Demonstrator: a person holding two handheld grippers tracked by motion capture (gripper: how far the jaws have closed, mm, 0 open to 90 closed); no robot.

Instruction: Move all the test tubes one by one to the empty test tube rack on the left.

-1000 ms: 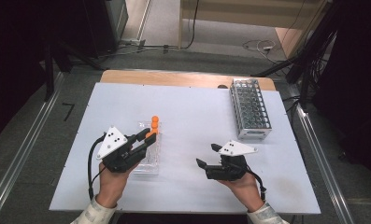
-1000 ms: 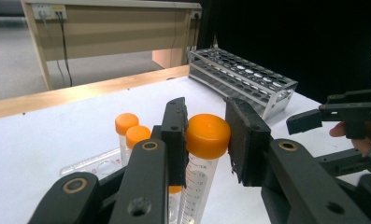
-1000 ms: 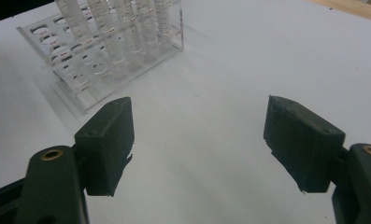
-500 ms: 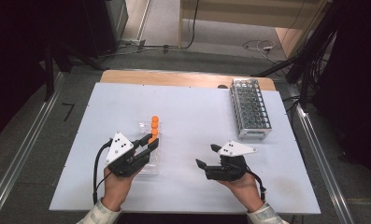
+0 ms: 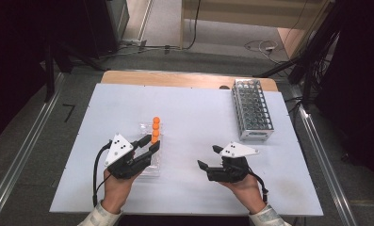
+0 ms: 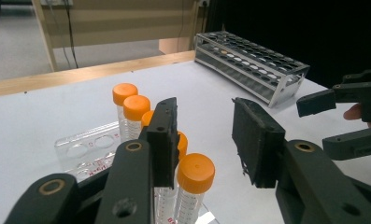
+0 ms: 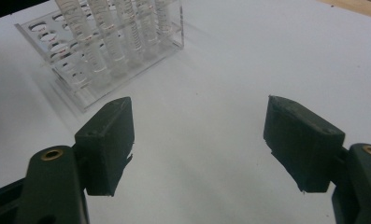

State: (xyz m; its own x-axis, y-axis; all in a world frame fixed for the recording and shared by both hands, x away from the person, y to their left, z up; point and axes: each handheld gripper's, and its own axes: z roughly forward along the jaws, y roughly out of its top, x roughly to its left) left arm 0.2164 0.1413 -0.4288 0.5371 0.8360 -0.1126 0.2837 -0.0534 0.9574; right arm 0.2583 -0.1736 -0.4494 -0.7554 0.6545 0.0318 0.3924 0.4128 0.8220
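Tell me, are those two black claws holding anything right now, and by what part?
Nothing is held. The left gripper has just been opening, its jaws apart beside the orange-capped tubes with none between them. The right gripper is open over the table.

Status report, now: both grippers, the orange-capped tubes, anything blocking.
Left gripper open, jaws just opening, nothing between them. Right gripper open, empty. Orange-capped tubes upright in clear rack, beside the left gripper. No obstruction seen.

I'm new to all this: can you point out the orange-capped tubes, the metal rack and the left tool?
orange-capped tubes [image 6: 196, 171]: left gripper view, nearest tube's cap.
metal rack [image 5: 253, 109]: high view, middle of its grid top.
left tool [image 5: 148, 149]: high view, between its black jaw tips.
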